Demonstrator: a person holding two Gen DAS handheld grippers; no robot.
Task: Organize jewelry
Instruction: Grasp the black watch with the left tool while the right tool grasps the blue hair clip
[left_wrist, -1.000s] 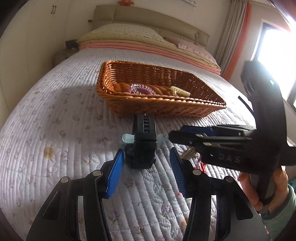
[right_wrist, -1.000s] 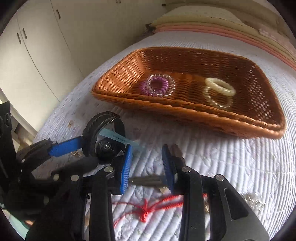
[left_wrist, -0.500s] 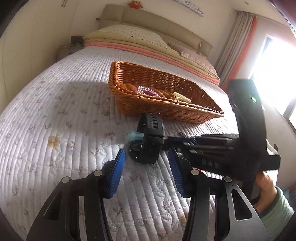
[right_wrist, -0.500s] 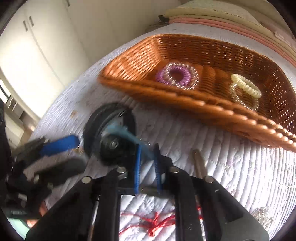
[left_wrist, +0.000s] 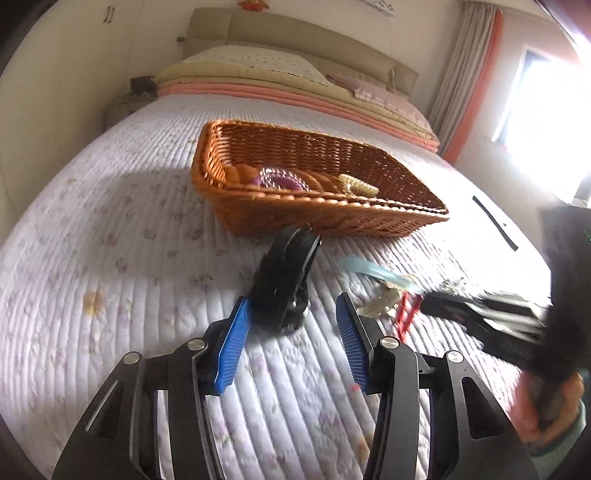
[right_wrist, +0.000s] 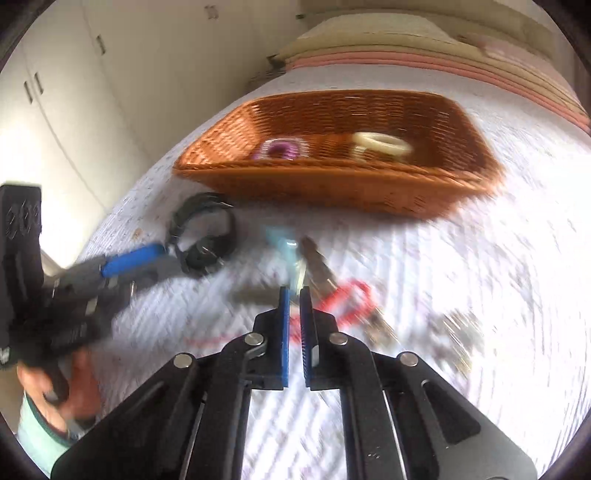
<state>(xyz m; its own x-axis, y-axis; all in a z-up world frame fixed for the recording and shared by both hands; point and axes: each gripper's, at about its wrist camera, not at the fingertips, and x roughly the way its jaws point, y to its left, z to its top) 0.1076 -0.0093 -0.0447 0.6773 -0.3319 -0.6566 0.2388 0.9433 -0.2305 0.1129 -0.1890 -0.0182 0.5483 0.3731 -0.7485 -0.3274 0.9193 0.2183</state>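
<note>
1. Black watch (left_wrist: 286, 280): stands on edge on the quilt (left_wrist: 129, 258), right at the tips of the left gripper (left_wrist: 292, 300), dead ahead at 12 o'clock in the left wrist view.
2. Left gripper: spread, pinching nothing. Has the watch between the blue pads, hard by the 9 o'clock pad and well apart from the 3 o'clock one; contact with the near pad cannot be told.
3. Long axis of the strap loop: runs from 6 toward 1 o'clock, so roughly along the fingers. Looks to need only a squeeze across the narrow width, with a slight shift toward 9 o'clock to centre it.
4. Right gripper (right_wrist: 291, 295): pressed together. Points at a pale blue strip (right_wrist: 280, 238) at its 12 o'clock; too blurred to tell whether anything thin is nipped at the tips.
5. Around it: a red cord (right_wrist: 347, 299) at 1 o'clock, a silvery chain (right_wrist: 458, 332) out at 3 o'clock, and the watch away at 10 o'clock. Leaves the left hand much the nearer to the watch.
6. Wicker basket (left_wrist: 314, 218): just beyond the watch at 12 o'clock, near wall facing it. Holds a purple coil band (left_wrist: 280, 179) and a cream coil band (left_wrist: 360, 186) already.
7. Likely carry: a lift over that near rim, straight on toward 12 o'clock.
</note>
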